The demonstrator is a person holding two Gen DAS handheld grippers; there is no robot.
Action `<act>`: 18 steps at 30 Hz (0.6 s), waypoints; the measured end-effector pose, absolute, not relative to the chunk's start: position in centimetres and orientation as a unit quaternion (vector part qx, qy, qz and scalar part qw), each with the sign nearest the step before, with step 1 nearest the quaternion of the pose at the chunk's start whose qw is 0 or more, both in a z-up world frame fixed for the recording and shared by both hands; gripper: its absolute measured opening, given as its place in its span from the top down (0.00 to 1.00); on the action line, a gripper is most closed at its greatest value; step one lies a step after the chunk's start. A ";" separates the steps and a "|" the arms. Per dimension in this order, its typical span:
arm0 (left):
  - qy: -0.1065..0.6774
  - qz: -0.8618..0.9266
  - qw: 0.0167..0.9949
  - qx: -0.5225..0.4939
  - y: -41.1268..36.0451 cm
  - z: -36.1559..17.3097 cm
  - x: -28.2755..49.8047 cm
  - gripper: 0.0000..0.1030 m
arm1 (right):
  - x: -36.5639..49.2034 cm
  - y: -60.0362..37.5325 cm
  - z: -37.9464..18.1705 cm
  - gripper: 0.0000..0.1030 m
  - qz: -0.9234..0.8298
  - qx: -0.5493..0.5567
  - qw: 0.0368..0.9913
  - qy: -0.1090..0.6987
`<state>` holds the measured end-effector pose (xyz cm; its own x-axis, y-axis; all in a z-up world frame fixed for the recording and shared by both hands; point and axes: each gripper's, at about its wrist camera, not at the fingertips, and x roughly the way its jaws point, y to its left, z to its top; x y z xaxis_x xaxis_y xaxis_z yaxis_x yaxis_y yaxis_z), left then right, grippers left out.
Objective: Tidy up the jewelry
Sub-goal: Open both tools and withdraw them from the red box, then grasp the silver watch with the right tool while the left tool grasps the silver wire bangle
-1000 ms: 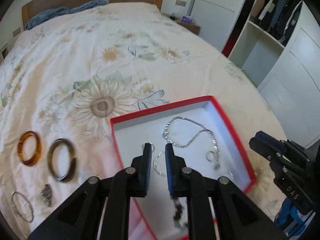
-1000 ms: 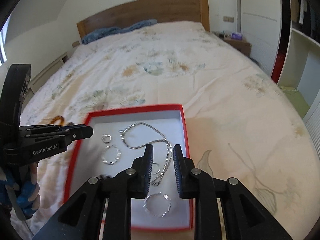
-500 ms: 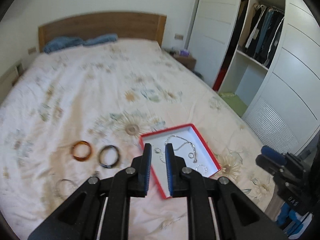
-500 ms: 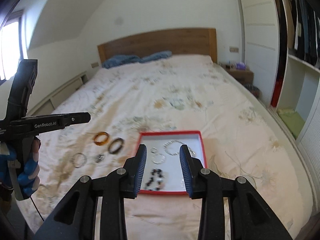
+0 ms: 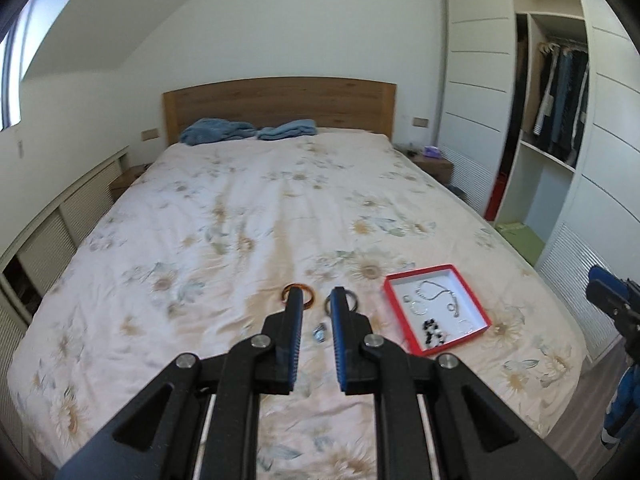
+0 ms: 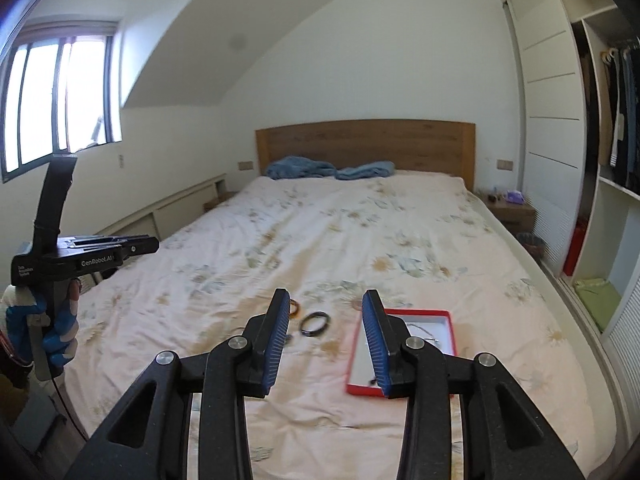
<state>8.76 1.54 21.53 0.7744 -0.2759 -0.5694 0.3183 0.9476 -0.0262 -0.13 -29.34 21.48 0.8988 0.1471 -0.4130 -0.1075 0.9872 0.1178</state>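
Jewelry is lying toward the foot of a bed (image 5: 224, 224) covered in a pale floral sheet. A shallow red box (image 5: 436, 308) with a white inside is sitting on the sheet, right of centre in the left wrist view, and it is holding a silver chain (image 5: 434, 290), some silver rings and a string of dark beads (image 5: 432, 330). Just left of the box, apart from it, an amber bangle (image 5: 308, 292) and a dark bangle (image 5: 352, 300) are resting side by side on the sheet, with a small silvery piece (image 5: 319, 333) near them.

The left gripper (image 5: 316, 300) is hovering above the bed with its fingers (image 5: 294, 320) only a little apart and widening, gripping nothing. The right gripper (image 6: 325, 305) is also hanging over the sheet, its blue-padded fingers (image 6: 278, 332) standing clearly apart and spreading further, with nothing between them; from its view the red box is showing partly behind the right-hand finger. A hand (image 6: 60, 320) in a blue and white glove is gripping the left gripper's handle at the left edge of that view.

Blue pillows (image 5: 248, 130) are lying against the wooden headboard (image 5: 280, 100), and an open wardrobe (image 5: 560, 100) with hanging clothes is standing to the right.
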 end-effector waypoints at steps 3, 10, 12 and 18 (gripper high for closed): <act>0.297 -0.144 0.944 0.023 3.6 20.9 8.2 0.70 | -0.4 -27.9 21.4 0.63 0.077 0.045 0.972 0.216; 0.314 -0.119 0.942 0.008 5.1 16.5 10.1 0.68 | 2.0 -25.7 18.7 0.63 0.099 0.044 0.963 0.245; 0.323 -0.111 0.940 0.005 5.3 14.7 11.1 0.68 | 3.4 -25.5 17.2 0.63 0.103 0.046 0.959 0.260; 0.364 -0.093 0.926 -0.025 6.1 8.0 15.4 0.68 | 8.1 -24.9 12.8 0.63 0.110 0.048 0.945 0.303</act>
